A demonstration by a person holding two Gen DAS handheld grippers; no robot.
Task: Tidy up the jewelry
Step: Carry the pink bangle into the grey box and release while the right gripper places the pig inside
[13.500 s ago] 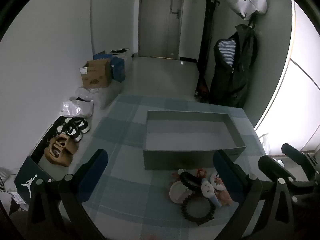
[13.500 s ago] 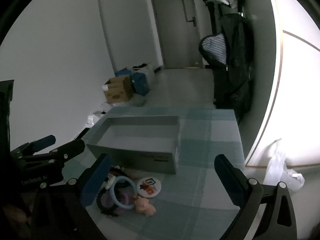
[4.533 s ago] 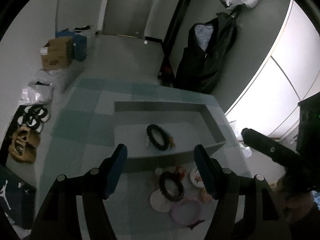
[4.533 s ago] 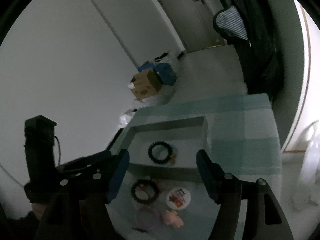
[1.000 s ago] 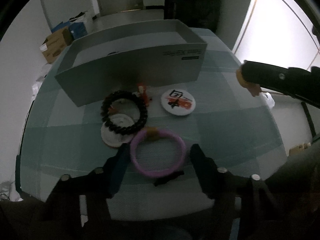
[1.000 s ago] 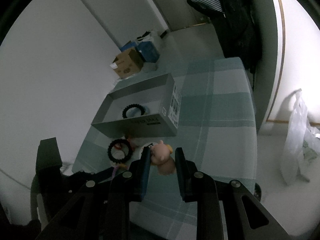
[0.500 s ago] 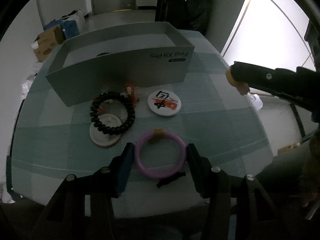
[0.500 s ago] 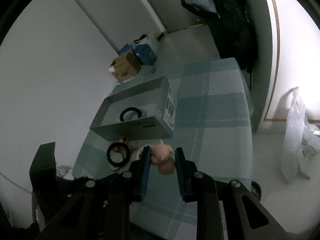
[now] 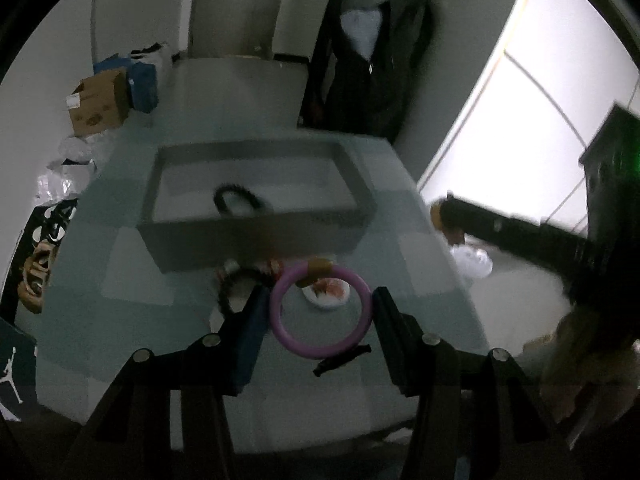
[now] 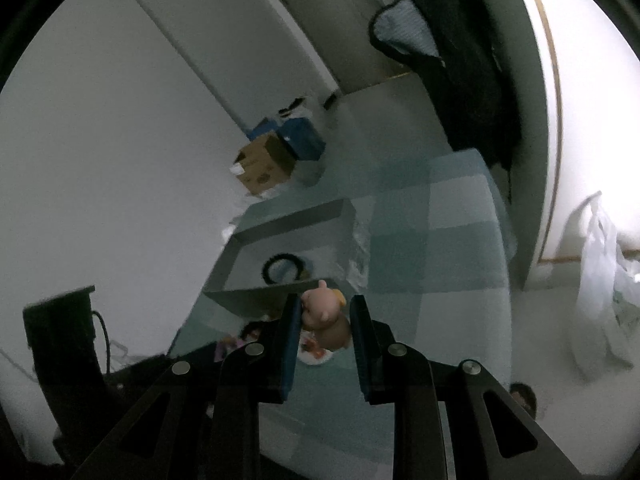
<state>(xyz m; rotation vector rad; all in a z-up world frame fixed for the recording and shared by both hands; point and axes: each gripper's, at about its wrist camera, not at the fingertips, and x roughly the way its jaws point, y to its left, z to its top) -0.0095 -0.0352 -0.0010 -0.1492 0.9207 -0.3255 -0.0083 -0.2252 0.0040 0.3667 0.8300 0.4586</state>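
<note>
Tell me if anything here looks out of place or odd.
Mostly no. The one oddity: a pink pig figurine held in the right claw is a toy, not jewelry. The purple bangle sits gripped in the left claw; one black bead bracelet lies in the grey box.

My left gripper (image 9: 320, 312) was black, with two long flat fingers (image 9: 250, 336) faced in dark blue pads on their inner sides. Each finger joined an angular black linkage frame, open in triangles, pinned with round silver screws. My right gripper (image 10: 325, 320) was built the same way: black arms, bluish pads, four bright screw heads in a row across the frame. In the left view its far end showed as a long dark bar leading back to a boxy black housing with a green light glowing on it. In the right view the left rig showed as a black box with a thin black cable looping from it.
</note>
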